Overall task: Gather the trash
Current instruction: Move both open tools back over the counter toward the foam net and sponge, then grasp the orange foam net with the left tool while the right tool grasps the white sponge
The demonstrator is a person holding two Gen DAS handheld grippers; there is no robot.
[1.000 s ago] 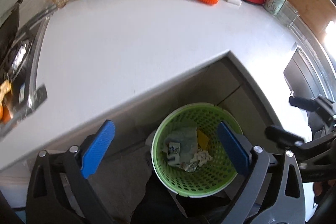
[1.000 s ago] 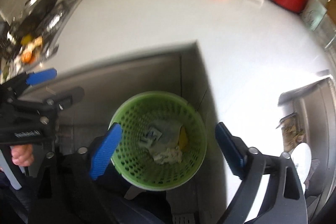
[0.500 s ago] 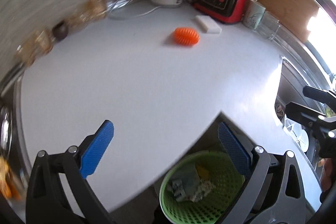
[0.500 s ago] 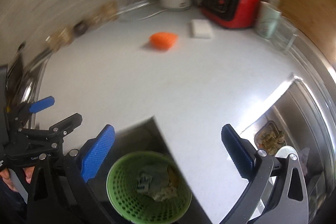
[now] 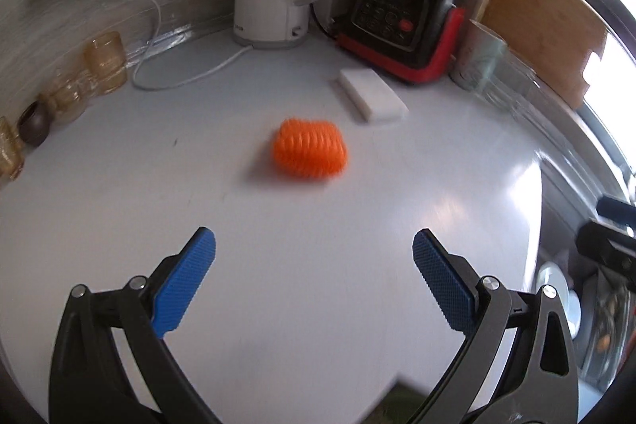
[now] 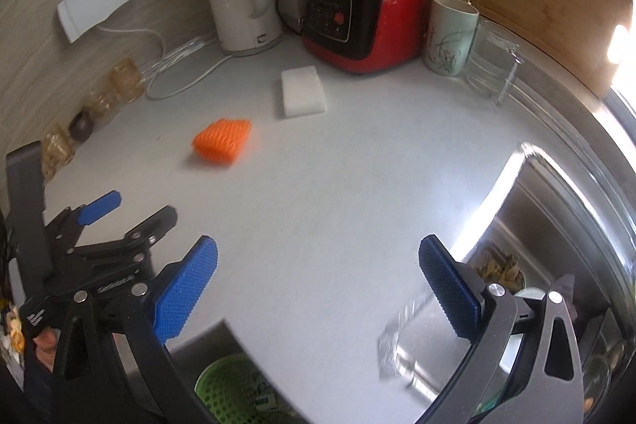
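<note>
Left wrist view: ribbed orange foam net [image 5: 309, 150] on glossy white counter [image 5: 159, 193].

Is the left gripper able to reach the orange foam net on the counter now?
Probably yes. The left gripper is open and points at the orange foam net; only bare counter lies between them.

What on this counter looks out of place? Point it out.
The orange foam net lies loose mid-counter, apart from the appliances along the wall; it looks like leftover packaging. The white sponge sits askew near the blender. Nothing is spilled or broken. Both grippers are open and empty.
</note>
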